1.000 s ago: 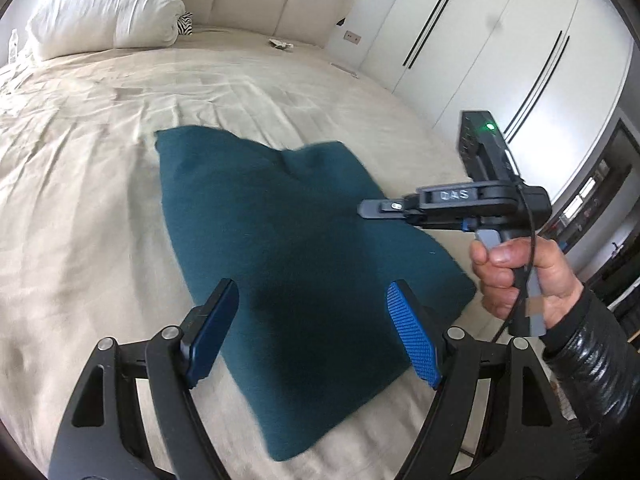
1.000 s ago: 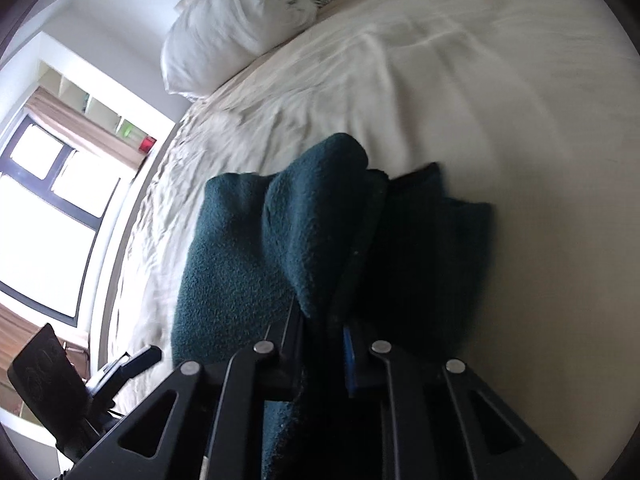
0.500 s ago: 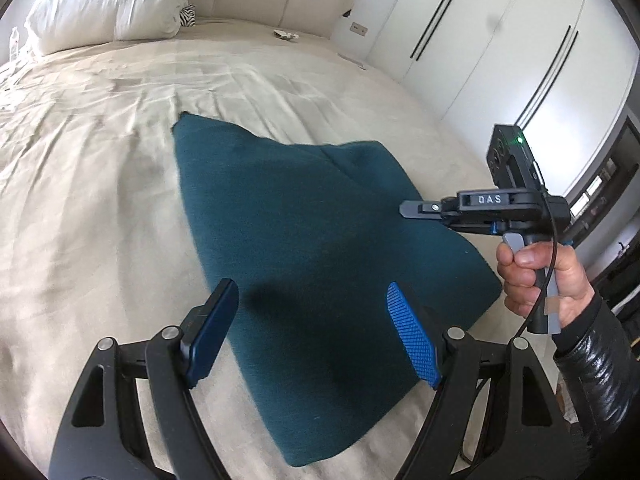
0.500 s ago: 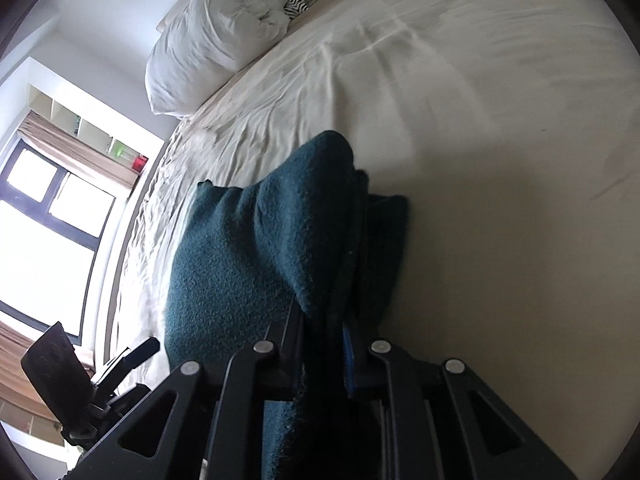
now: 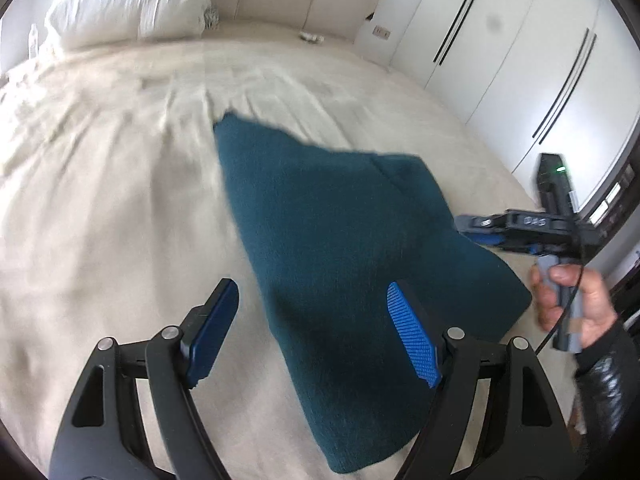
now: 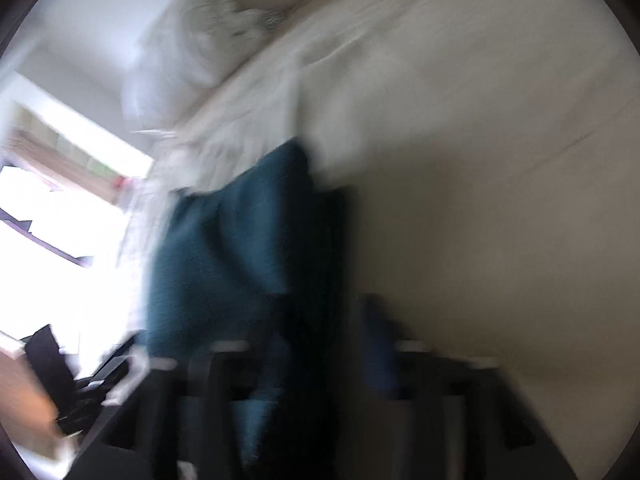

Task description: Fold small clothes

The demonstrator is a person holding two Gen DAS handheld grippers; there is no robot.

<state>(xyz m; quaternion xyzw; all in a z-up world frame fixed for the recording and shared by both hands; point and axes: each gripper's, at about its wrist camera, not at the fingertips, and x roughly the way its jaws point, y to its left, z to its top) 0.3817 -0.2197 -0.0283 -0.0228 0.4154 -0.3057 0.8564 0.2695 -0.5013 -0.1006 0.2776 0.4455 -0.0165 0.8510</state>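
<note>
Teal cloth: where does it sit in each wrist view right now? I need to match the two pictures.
Left wrist: the teal cloth lies centre, flat on the bed, reaching from mid-frame down to the bottom edge.
Right wrist: the teal cloth is left of centre, blurred, running down to the gripper.
Shared landmark: the white pillow, upper left in both.
</note>
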